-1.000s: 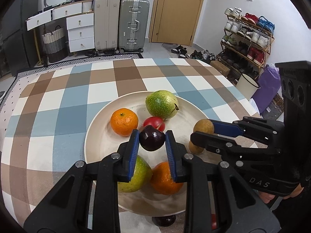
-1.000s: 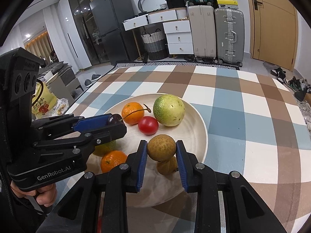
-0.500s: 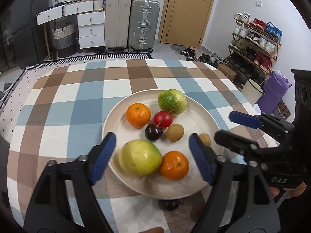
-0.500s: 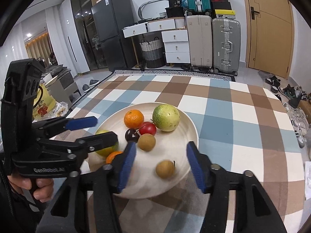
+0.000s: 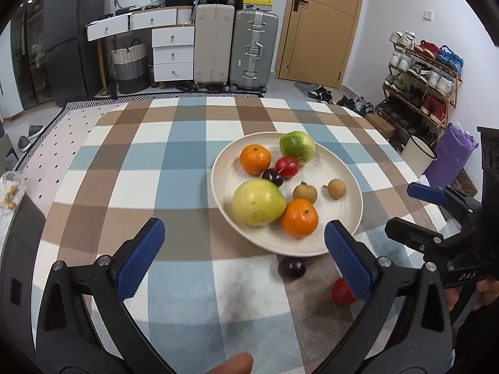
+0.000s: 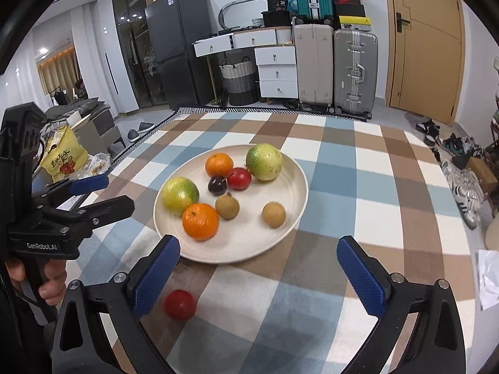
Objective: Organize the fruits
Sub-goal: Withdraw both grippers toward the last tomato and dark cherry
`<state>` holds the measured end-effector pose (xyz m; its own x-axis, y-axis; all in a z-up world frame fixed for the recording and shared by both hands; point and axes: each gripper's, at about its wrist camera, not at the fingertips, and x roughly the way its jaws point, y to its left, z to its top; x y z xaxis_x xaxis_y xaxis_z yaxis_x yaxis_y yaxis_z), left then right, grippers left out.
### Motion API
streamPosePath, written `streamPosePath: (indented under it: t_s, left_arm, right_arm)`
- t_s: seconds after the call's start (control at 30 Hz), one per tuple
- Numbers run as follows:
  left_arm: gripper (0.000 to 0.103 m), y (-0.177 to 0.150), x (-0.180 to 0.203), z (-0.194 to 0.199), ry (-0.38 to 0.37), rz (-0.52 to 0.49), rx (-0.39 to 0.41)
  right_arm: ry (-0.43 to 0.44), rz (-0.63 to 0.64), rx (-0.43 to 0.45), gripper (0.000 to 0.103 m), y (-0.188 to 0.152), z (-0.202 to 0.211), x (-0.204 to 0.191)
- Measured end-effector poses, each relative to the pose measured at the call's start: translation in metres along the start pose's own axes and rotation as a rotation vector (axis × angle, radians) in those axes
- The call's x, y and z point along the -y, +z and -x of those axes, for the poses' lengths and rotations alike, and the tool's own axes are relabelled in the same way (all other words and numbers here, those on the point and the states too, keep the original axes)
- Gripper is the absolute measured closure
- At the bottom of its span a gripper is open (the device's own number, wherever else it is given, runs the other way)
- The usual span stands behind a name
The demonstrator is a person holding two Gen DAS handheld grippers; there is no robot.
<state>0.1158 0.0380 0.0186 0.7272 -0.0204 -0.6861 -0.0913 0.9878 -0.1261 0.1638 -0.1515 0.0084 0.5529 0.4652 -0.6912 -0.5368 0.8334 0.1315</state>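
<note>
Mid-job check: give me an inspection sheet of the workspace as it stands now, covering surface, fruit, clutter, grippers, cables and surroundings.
Surface: checked tablecloth, flat.
Job's things: cream plate holds two oranges, two green-yellow fruits, one red fruit, one dark plum and two small brown fruits. Off the plate on the cloth: dark plum and red fruit.
Clutter: yellow snack bag past the table's left edge.
Grippers: left gripper open, empty; right gripper open, empty.
Cables: nothing seen.
Surroundings: suitcases, drawers, fridge, door, shoe rack.
</note>
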Motion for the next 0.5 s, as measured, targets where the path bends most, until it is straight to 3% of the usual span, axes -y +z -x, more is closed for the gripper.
streamPosePath:
  t_s: [0.5]
  left_arm:
    - [0.001,-0.047,-0.002,0.002,-0.002,0.038,-0.037]
  right_arm:
    - [-0.078,0.06,-0.065,0.001,-0.043,-0.007,-0.027]
